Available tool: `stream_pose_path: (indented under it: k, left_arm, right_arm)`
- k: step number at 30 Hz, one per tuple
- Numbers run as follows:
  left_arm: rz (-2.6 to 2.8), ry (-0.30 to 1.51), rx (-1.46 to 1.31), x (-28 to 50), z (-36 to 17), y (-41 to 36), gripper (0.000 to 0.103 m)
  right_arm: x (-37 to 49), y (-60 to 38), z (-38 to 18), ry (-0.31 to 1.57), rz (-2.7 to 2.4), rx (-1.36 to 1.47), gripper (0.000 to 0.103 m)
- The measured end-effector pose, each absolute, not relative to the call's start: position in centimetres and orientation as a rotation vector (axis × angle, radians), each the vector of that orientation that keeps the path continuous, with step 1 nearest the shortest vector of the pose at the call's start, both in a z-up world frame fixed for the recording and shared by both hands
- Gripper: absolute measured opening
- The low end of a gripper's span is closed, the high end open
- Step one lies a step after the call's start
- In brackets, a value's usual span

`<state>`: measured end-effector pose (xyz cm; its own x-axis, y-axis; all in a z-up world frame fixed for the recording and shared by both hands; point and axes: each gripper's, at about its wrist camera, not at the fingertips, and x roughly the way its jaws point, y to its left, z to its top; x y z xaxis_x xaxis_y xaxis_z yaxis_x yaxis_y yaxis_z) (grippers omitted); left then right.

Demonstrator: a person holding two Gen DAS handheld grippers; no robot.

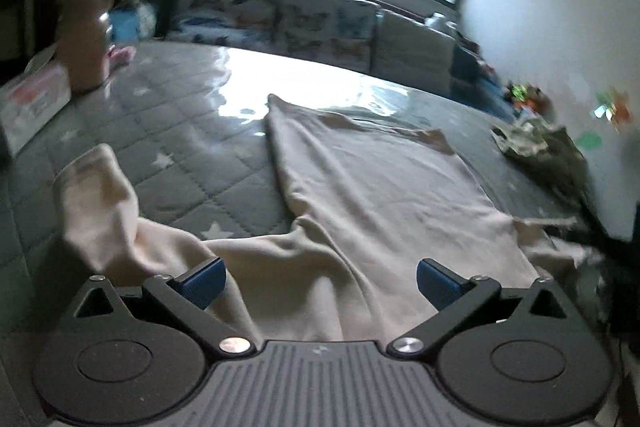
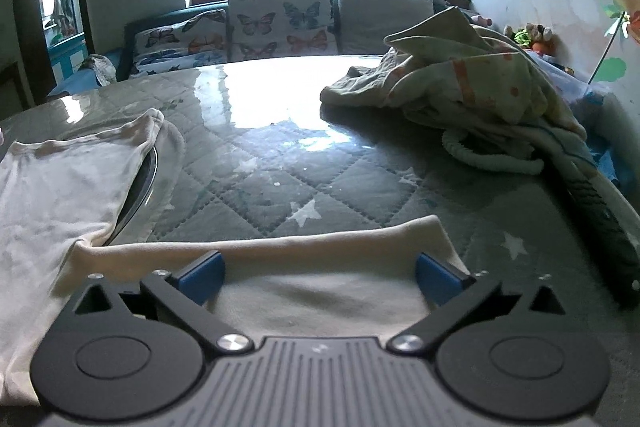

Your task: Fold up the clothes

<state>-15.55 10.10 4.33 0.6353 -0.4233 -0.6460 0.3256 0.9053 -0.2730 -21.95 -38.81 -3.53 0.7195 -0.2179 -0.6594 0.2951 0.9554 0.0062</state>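
Observation:
A cream long-sleeved garment (image 1: 372, 187) lies spread on the grey quilted mattress (image 1: 172, 131), its body running away from me and one sleeve (image 1: 100, 195) bunched at the left. My left gripper (image 1: 320, 281) hovers over its near edge, jaws wide open, nothing between the blue pads (image 1: 202, 285). In the right wrist view the same garment (image 2: 52, 195) lies at the left and its sleeve (image 2: 320, 267) stretches flat under my right gripper (image 2: 320, 281). That gripper is open too, its pads (image 2: 438, 283) clear of the cloth.
A heap of patterned clothes (image 2: 472, 87) with a white cord sits at the mattress's right side, near the wall. Butterfly-print pillows (image 2: 280, 23) line the far end under a bright window. A brown bottle (image 1: 86, 35) and a box (image 1: 32, 103) stand at the left.

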Motion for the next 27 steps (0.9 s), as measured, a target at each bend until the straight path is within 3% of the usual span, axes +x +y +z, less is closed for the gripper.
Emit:
stream_pose_path:
  k: [8, 20, 27]
  left_arm:
    - [-0.46, 0.77, -0.149, -15.7, 3.8, 8.8, 0.103]
    - [0.231, 0.758, -0.091, -19.2, 3.8, 15.6, 0.101]
    - [0.217, 0.69, -0.126, -17.8, 5.6, 16.9, 0.102]
  right_arm:
    - [-22.1, -38.7, -3.7, 0.702, -0.289, 0.114, 0.103]
    - [-22.1, -38.8, -3.8, 0.694, -0.286, 0.118, 0.103]
    - [-22.1, -38.8, -3.8, 0.693, -0.287, 0.117, 0.103]
